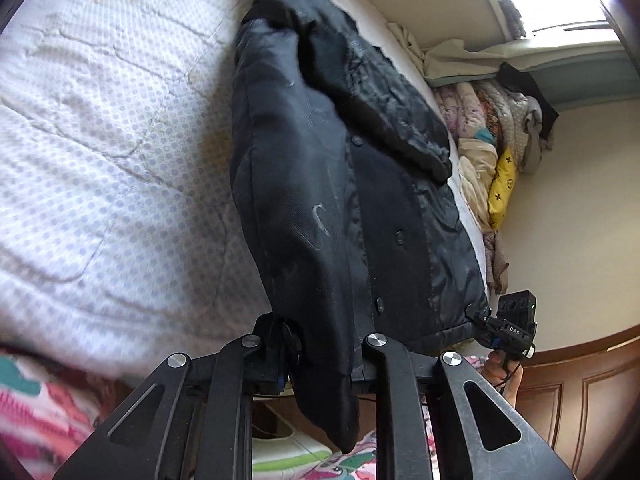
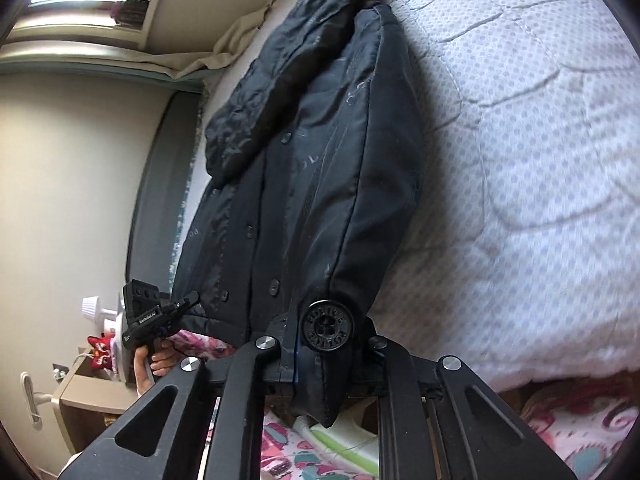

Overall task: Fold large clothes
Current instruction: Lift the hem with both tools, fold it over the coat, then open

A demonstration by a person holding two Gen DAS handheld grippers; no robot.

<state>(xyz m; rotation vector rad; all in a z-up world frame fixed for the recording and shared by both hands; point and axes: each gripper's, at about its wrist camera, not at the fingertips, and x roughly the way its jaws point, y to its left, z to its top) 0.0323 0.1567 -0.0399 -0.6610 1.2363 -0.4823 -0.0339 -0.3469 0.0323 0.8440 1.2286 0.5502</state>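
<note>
The black coat (image 1: 340, 184), lying along the white quilt (image 1: 100, 140), is pinched at its near hem corners by the left gripper (image 1: 316, 354) and right gripper (image 2: 320, 356), apparently so the hem can be carried over for a fold.

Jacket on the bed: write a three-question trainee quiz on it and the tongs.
1. True or false: both tongs are shut on the jacket hem.
2. What lies under the jacket? A) quilt B) floor C) chair
3. Fill in: the sleeve lies folded across the jacket's ____.

Key: 1 true: left tongs and right tongs each pinch a hem corner. 2 A, the quilt. 3 front.
</note>
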